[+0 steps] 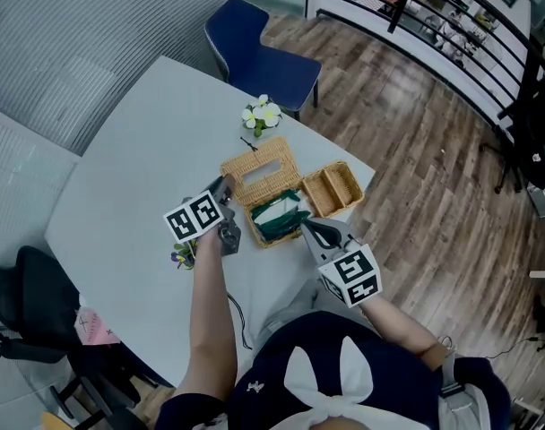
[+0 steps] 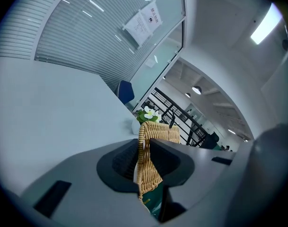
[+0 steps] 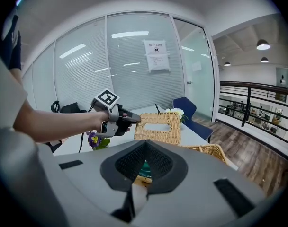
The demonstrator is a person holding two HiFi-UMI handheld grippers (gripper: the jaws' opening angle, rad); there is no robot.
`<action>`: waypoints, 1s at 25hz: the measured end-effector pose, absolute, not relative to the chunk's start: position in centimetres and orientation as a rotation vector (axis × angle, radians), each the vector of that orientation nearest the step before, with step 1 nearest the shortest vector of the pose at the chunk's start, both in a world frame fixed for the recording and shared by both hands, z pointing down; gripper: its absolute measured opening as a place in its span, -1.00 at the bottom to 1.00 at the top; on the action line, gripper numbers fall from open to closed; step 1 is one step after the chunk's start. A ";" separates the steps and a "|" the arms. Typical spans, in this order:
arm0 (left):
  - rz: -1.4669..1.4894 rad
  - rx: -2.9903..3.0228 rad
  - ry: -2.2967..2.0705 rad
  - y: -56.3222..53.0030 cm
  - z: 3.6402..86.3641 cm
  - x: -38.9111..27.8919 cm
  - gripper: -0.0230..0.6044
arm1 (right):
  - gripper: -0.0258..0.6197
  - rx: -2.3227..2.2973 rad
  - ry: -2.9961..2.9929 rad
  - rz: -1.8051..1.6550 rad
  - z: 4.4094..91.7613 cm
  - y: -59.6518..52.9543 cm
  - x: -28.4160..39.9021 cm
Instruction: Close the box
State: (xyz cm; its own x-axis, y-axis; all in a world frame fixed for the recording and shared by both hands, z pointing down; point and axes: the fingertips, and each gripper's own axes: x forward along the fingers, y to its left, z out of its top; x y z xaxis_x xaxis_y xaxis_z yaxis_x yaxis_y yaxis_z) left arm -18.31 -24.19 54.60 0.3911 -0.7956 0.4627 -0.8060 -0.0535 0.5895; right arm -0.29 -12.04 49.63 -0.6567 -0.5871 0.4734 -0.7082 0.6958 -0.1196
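A wicker box (image 1: 271, 237) with a green pack (image 1: 281, 215) inside stands on the white table (image 1: 138, 150). Its slotted wicker lid (image 1: 259, 170) is raised on edge over the box's far side. My left gripper (image 1: 226, 184) is shut on the lid's left edge; in the left gripper view the lid's woven edge (image 2: 151, 145) runs between the pads of this gripper (image 2: 145, 150). My right gripper (image 1: 306, 227) sits at the box's near right rim. In the right gripper view its jaws (image 3: 143, 167) stand close together over the wicker rim, with the lid (image 3: 158, 126) beyond.
A second, open wicker tray (image 1: 333, 189) lies to the right of the box near the table edge. White flowers (image 1: 262, 115) stand behind the lid, purple flowers (image 1: 183, 255) by my left wrist. A blue chair (image 1: 255, 52) stands beyond the table, a black chair (image 1: 30, 303) at the near left.
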 end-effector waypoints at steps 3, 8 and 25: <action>0.036 1.863 -1.403 -24.1 54.3 -18.1 -0.65 | -0.91 1.014 -2.499 0.416 49.8 -12.2 -0.1; 0.072 1.906 -1.413 -23.7 54.0 -18.0 -0.65 | -0.91 1.018 -2.503 0.424 49.7 -12.0 -0.3; 0.164 1.985 -1.456 -22.4 52.8 -17.4 -0.65 | -0.91 1.018 -2.516 0.400 49.2 -10.9 -0.6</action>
